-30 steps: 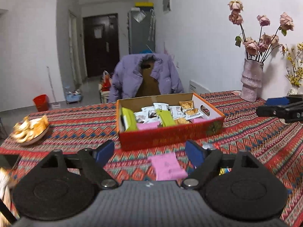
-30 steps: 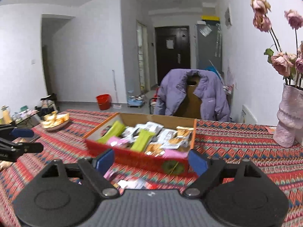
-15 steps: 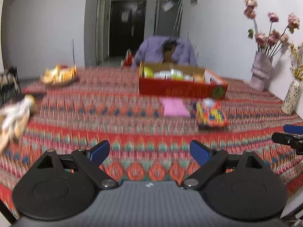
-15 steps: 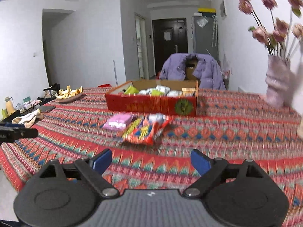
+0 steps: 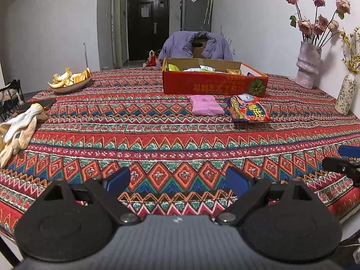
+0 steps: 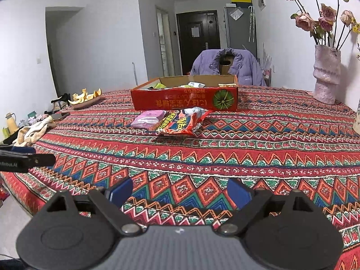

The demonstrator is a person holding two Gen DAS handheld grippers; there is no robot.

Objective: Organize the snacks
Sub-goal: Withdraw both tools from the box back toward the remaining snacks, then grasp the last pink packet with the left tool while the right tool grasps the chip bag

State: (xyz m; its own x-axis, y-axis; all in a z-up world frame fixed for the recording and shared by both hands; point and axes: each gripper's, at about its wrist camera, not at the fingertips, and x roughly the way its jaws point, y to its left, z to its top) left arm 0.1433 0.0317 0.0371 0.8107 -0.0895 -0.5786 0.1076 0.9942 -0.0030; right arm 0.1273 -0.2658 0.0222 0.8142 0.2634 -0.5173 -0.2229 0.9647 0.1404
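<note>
Having retreated from box (image 5: 214, 83), both grippers empty

Both views are evenly lit by soft indoor light, bright on the white walls and dimmer toward the dark door (image 5: 148, 25) down the hall. The flower vase (image 6: 326, 74) throws a soft shadow on the wall. Focus is sharp. Fisheye bending curves the counter (image 5: 157, 139) edges, and the corners vignette black.

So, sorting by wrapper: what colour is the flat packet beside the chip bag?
Pink packet; clearest in the left wrist view.
</note>
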